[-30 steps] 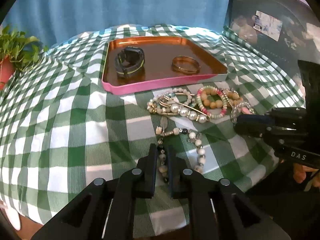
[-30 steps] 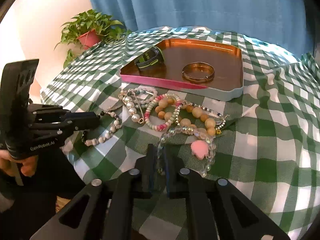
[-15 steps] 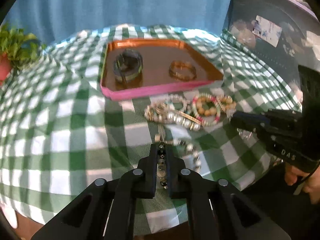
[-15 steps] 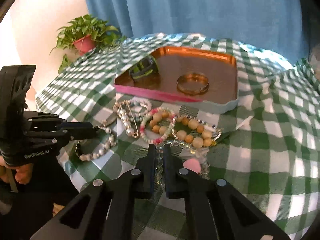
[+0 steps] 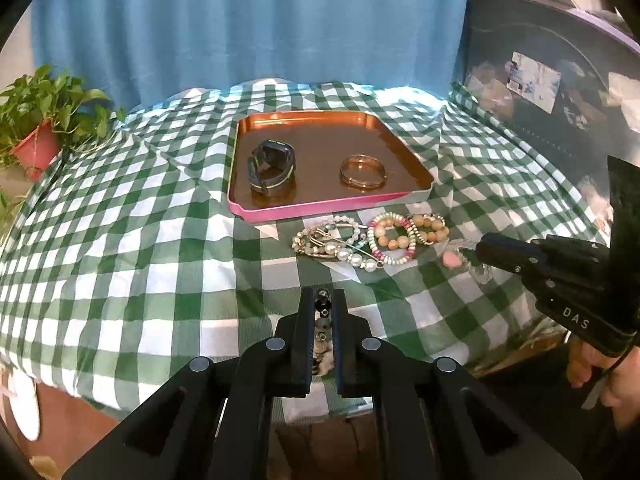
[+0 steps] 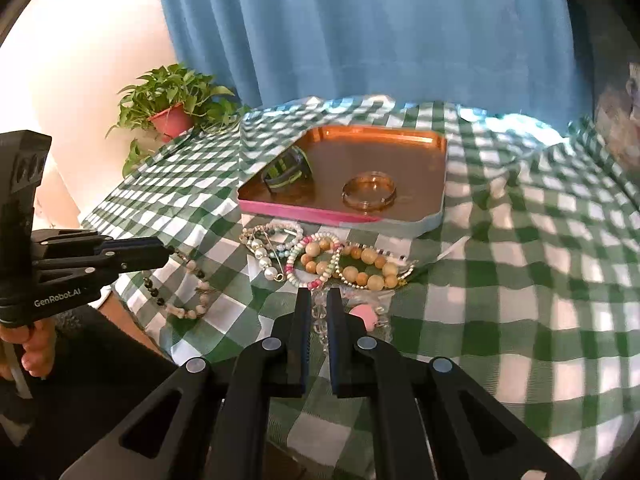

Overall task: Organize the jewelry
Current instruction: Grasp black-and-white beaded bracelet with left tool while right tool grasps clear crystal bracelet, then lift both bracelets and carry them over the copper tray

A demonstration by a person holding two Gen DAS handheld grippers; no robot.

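Observation:
My left gripper (image 5: 323, 298) is shut on a strand of dark and pale stone beads (image 5: 322, 320), which hangs off the green checked cloth; from the right wrist view that strand (image 6: 188, 300) dangles below the left gripper (image 6: 168, 251). My right gripper (image 6: 319, 298) is shut on a clear bead bracelet with a pink heart charm (image 6: 362, 314), and the right gripper (image 5: 482, 246) shows side-on with the charm (image 5: 452, 258) beside it. The copper tray (image 5: 320, 210) holds a dark watch (image 5: 272, 164) and a gold bangle (image 5: 363, 170).
Several bead bracelets and a pearl pin (image 5: 368, 242) lie in a heap in front of the tray's pink rim (image 6: 304, 214). A potted plant (image 6: 172, 104) stands at the far left by a blue curtain. The table's front edge lies just below both grippers.
Both grippers have risen and pulled back, each lifting its bead strand off the cloth. The heap by the tray has stayed put.

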